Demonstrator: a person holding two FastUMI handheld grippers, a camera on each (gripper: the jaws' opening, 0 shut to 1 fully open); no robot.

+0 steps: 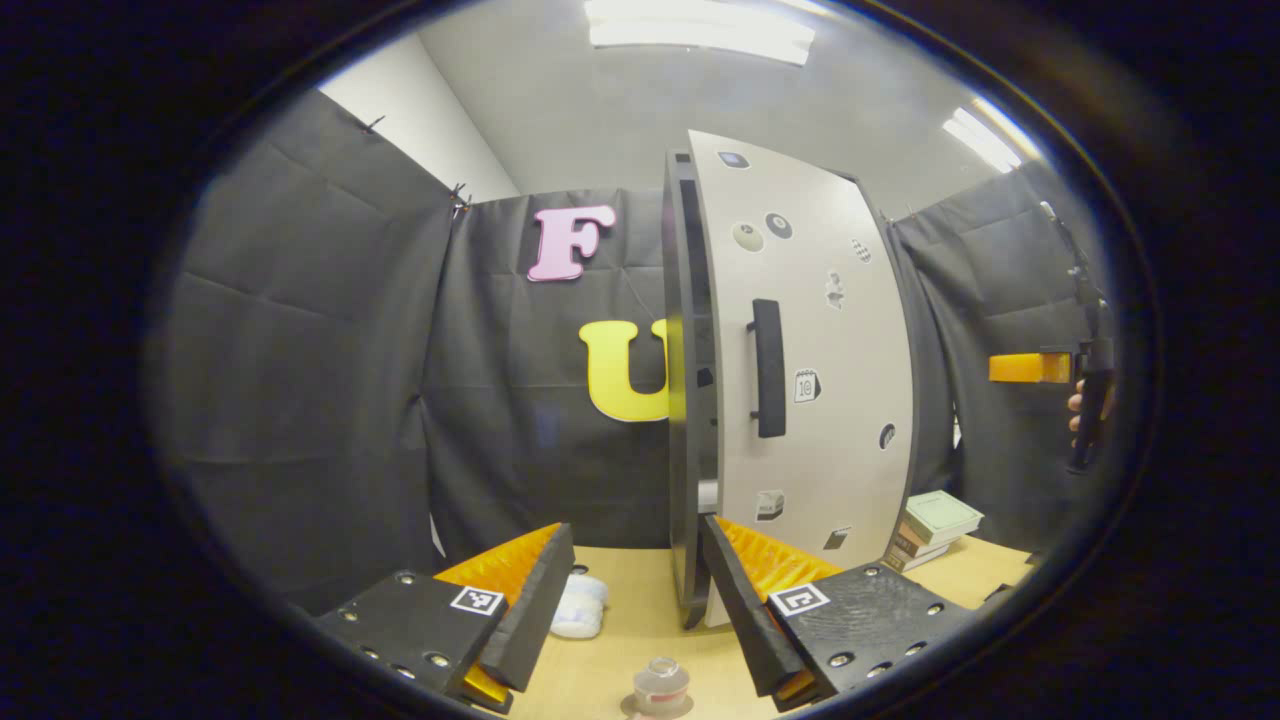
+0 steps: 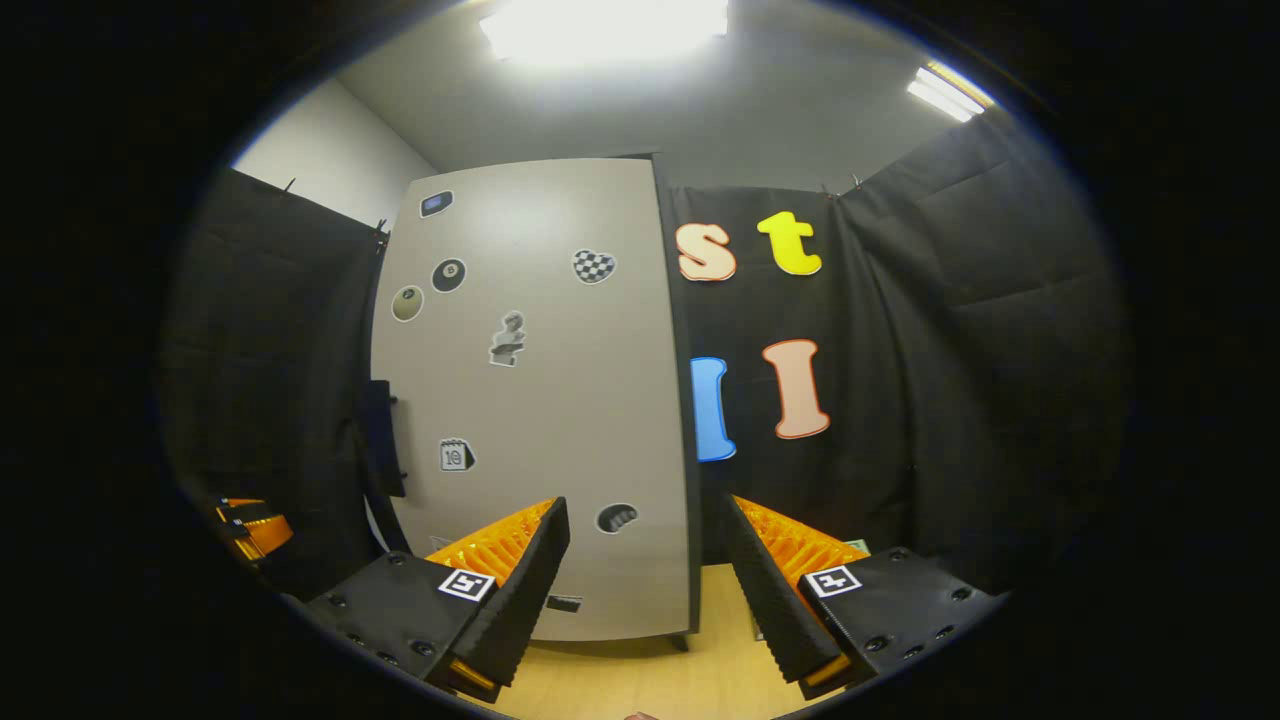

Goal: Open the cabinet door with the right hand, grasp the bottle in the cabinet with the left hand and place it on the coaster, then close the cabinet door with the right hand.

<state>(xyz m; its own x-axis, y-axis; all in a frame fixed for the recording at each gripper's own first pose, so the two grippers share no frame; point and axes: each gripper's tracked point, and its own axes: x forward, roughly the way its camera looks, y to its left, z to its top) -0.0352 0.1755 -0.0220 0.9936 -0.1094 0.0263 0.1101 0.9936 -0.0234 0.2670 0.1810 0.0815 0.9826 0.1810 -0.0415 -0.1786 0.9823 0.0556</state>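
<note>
The cabinet door is finished in pale grey, dotted with small black-and-white stickers, one checkered, and fitted with a black handle. The table is coloured light yellowish wood. A white cloth and a pale green-covered book are seen. The bottle is clear.

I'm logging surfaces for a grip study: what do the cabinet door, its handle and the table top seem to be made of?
Cabinet door: a flat, matte pale-grey panel with a dark edge, probably laminated board; stickers lie flat on it. Handle: a matte black bar, plastic or painted metal; I cannot tell which. Table: smooth light wood-tone top, likely wood or laminate.
</note>
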